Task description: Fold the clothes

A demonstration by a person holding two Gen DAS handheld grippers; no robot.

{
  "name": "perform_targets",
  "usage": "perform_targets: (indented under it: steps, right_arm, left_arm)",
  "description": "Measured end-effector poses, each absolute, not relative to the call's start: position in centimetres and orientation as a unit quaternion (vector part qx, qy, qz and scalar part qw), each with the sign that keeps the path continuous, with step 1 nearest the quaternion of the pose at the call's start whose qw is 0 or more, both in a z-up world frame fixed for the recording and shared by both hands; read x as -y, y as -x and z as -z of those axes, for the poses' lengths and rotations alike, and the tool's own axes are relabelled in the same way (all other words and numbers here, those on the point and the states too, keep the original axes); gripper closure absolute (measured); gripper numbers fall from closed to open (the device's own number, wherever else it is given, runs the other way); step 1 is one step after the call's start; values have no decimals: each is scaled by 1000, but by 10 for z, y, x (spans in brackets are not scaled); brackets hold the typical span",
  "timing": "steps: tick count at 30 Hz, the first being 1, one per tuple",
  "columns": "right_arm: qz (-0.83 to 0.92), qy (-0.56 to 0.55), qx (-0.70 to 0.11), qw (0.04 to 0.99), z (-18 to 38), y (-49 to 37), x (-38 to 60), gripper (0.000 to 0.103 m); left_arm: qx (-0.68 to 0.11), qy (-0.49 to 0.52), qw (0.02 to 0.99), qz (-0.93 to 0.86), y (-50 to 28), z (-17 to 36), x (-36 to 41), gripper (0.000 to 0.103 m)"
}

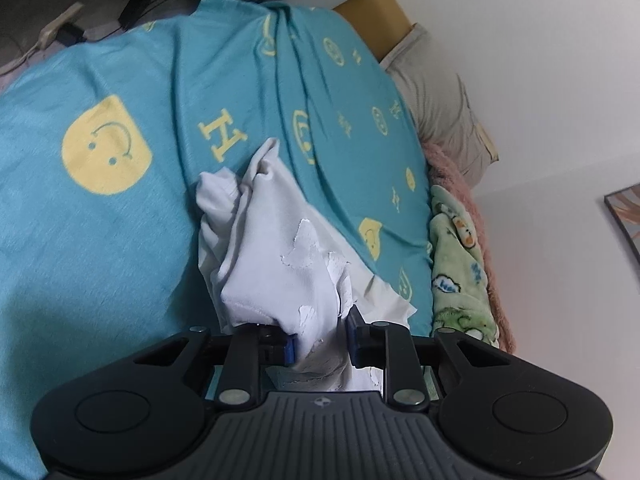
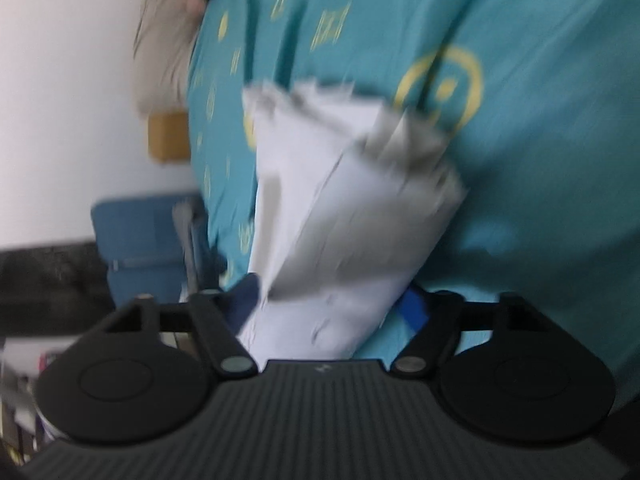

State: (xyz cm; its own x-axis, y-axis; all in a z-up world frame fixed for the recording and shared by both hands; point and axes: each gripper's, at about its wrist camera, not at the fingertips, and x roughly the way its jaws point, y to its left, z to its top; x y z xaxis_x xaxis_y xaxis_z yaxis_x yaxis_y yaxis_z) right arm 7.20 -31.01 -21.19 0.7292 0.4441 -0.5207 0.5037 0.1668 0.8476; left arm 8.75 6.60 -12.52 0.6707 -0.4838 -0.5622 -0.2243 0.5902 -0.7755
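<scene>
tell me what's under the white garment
Under the white garment lies the teal smiley-print blanket. Whatever sits beneath the bunched cloth itself is covered. Both claws, left and right, grip it.

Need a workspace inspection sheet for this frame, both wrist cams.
Surface: bed under a teal blanket with yellow smiley prints, wrinkled.
Job's things: one white garment, bunched, held over the blanket.
Clutter: green cartoon-print blanket, pink fleece and beige pillow along the wall side.
Grippers: left tongs shut on the white garment; right tongs hold it too, view blurred.
Cables: nothing seen.
Surroundings: white wall, framed picture, blue chair.
</scene>
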Motion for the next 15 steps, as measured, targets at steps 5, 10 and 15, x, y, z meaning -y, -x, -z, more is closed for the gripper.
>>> perform_targets:
  steps: [5, 10, 15]
  right_arm:
    - [25, -629, -352, 693, 204, -76, 310, 57]
    - [14, -610, -336, 717, 193, -75, 313, 76]
    - [1, -604, -310, 735, 167, -61, 318, 78]
  left_arm:
    - [-383, 445, 804, 88, -83, 119, -65, 78]
    - [-365, 440, 814, 100, -72, 106, -67, 78]
    - [-349, 443, 814, 134, -57, 82, -67, 78]
